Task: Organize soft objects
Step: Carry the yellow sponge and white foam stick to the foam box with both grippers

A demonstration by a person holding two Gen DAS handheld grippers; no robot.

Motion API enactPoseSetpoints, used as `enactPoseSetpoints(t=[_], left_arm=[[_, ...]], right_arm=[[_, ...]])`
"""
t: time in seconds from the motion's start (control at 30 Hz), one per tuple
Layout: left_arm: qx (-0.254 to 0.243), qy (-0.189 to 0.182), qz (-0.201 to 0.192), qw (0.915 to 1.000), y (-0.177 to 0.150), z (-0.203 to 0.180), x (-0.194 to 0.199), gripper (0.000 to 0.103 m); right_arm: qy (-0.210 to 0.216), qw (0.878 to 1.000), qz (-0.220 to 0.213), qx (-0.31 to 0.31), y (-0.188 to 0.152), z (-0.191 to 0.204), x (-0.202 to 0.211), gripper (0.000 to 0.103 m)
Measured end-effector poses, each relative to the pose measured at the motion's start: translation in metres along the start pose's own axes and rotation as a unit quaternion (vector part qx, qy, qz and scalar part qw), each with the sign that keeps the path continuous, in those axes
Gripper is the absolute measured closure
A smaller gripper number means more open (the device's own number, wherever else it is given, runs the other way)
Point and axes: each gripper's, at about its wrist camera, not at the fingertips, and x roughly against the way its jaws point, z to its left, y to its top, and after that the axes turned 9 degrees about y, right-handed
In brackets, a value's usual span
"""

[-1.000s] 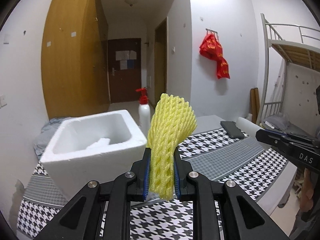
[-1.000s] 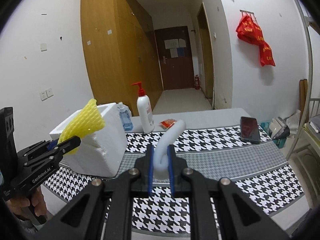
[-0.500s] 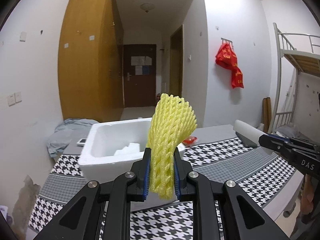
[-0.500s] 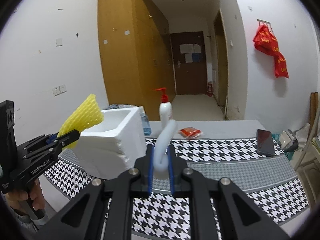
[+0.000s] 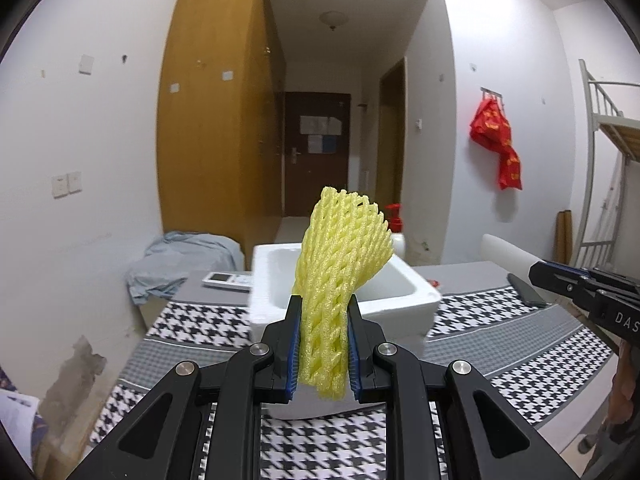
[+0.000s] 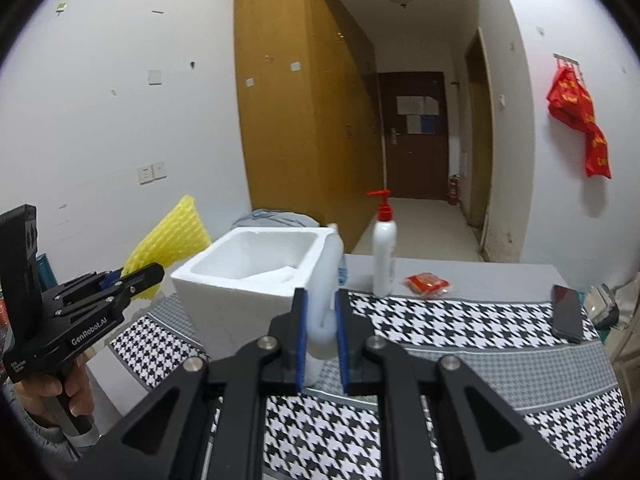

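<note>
Nearest, the left claw (image 5: 323,354) is pinching a yellow foam net sleeve (image 5: 340,264) at its lower end, the mesh visibly squeezed between the blue pads while the top fans out free. The right claw (image 6: 321,338) is pressed onto a white foam strip (image 6: 327,280), which curls upward above the pads. Both pieces look featherlight, springy and easily crushed, so a low, gentle pinch near the base seems right. Beyond them, a white foam box (image 6: 240,280) sits open on the checked bench (image 6: 460,320), likely where they belong.
</note>
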Motion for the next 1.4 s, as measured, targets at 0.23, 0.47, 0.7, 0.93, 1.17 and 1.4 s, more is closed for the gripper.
enactPoseSetpoints(t=[0.23,0.47,0.7,0.93,1.17,1.4], left_arm=[[0.016,0.03,0.005,0.9994,-0.002,0.025,-0.001,0.082],[0.021,0.044,0.011,0.9987,-0.005,0.04,-0.005,0.082],[0.029,0.051,0.018,0.9981,-0.009,0.05,-0.011,0.082],[0.035,0.052,0.022,0.9978,-0.013,0.059,-0.016,0.082],[0.039,0.051,0.025,0.9976,-0.014,0.061,-0.018,0.082],[0.041,0.042,0.025,0.998,-0.014,0.065,-0.022,0.082]], right_arm=[[0.032,0.999,0.007,0.025,0.009,0.02,-0.021,0.087],[0.043,0.998,0.016,0.037,0.018,0.029,-0.04,0.087],[0.046,0.998,0.023,0.039,0.023,0.036,-0.056,0.087],[0.047,0.998,0.031,0.041,0.029,0.043,-0.072,0.087],[0.05,0.997,0.036,0.042,0.032,0.046,-0.085,0.087],[0.048,0.997,0.041,0.035,0.032,0.046,-0.099,0.087]])
